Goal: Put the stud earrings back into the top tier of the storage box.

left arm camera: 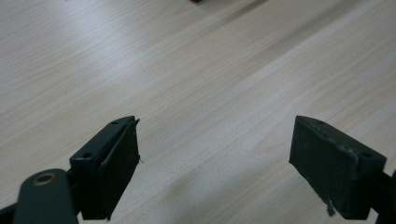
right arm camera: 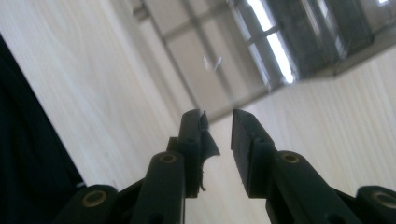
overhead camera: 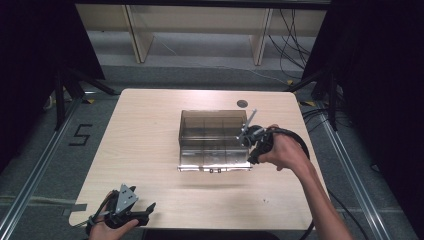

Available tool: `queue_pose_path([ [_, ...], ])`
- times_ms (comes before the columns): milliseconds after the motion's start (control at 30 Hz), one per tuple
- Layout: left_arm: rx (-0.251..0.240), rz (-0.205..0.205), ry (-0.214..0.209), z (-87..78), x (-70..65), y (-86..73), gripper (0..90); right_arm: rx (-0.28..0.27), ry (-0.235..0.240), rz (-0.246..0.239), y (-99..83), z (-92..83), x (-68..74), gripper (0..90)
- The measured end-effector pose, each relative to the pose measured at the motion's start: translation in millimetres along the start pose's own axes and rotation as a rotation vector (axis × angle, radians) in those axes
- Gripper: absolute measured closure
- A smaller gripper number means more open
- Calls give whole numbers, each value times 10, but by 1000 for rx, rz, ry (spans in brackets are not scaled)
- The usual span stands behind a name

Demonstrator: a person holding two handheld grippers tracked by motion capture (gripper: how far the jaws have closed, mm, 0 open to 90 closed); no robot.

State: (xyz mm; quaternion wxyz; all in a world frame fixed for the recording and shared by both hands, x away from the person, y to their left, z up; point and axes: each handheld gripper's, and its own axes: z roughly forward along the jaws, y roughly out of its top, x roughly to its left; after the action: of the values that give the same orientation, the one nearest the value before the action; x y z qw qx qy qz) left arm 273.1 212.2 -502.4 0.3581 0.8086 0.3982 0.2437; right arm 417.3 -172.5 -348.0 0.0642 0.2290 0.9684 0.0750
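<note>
High view puts the right gripper (overhead camera: 248,145) at the right wall of a clear box (overhead camera: 212,140), near that box's front right corner. Its own view shows the jaws nearly together with a thin gap between them and nothing gripped, their tips just short of the box's edge. The box, smoky and transparent with dividers inside, sits mid-table with its lid standing open at the back. The right hand (overhead camera: 280,150) wraps the gripper from the outer side, and the forearm runs back and down to the table's (overhead camera: 145,130) near right edge. Bare wood lies to the right of the gripper up to the table's right edge.

The left gripper (overhead camera: 150,209) rests at the near left corner, well apart from the box, its grey plate on top. In its own view the jaws stand wide apart over bare tabletop. The left hand (overhead camera: 107,230) holds it from below the near edge. Open wood stretches ahead of it toward the box.
</note>
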Motion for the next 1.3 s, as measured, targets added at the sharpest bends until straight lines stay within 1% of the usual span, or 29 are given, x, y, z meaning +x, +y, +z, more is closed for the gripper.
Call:
queue_pose_path([
  [33,-12,-22,-2,5,-13,2,153,2,-10,-4,-46,-5,11,740],
  [67,-19,-23,-2,8,-14,3,153,1,-7,-18,-110,-4,15,740],
  [100,-12,-16,2,5,-10,2,153,5,-13,9,-166,-3,55,740],
  [133,-11,-16,1,7,-11,1,153,1,-4,-5,-225,8,64,740],
  [167,-7,-13,2,5,-8,0,153,6,3,4,-304,32,99,740],
  [267,-12,-17,2,8,-14,1,153,8,3,9,-433,84,146,740],
  [300,-7,-11,2,5,-10,1,153,10,1,30,-485,105,171,740],
  [367,7,-1,0,1,1,1,153,21,15,37,-570,161,192,741],
  [400,5,-4,-1,2,1,1,152,24,11,39,-612,193,209,742],
  [433,-13,-18,8,13,-16,-1,153,28,10,46,-657,237,237,743],
  [467,-8,-10,11,8,-14,-1,153,19,7,44,-685,271,248,745],
  [533,5,-4,-1,2,1,1,153,28,16,45,-712,311,266,746],
  [567,-11,-21,1,8,-11,1,153,39,42,40,-761,427,289,750],
  [600,-12,-17,3,8,-11,0,153,47,50,46,-771,473,295,751],
  [633,1,-3,2,2,-2,-1,153,57,57,38,-776,524,293,754],
  [667,0,-5,3,6,-3,-2,153,67,57,52,-780,566,306,755],
  [700,3,-4,12,11,-1,-3,153,73,62,40,-782,608,304,757],
  [733,3,-4,12,11,-1,-3,153,78,63,50,-783,644,312,760],
  [767,4,-1,11,8,-2,-2,152,80,69,44,-783,678,314,762],
  [800,9,-17,0,14,-9,-5,153,76,76,22,-781,717,309,762],
  [833,1,-19,7,19,-13,-8,152,82,72,49,-778,753,329,764],
  [867,2,-8,10,11,-5,-5,152,87,76,43,-773,776,330,766],
  [900,5,-6,11,6,-2,-5,153,87,77,23,-768,812,330,769],
  [1067,2,-4,6,3,-1,-4,153,112,92,16,-759,896,360,782],
  [1100,-1,-8,8,5,-3,-4,153,120,79,6,-757,911,351,784],
  [1167,1,-6,9,8,-5,-5,152,158,82,12,-750,949,345,790],
  [1200,4,-2,2,2,-4,-3,153,163,83,10,-748,969,342,791],
  [1233,0,-6,2,3,-4,-4,153,155,89,-13,-754,1004,317,794],
  [1300,0,-19,-5,8,1,-6,153,180,92,21,-743,1033,320,798],
])
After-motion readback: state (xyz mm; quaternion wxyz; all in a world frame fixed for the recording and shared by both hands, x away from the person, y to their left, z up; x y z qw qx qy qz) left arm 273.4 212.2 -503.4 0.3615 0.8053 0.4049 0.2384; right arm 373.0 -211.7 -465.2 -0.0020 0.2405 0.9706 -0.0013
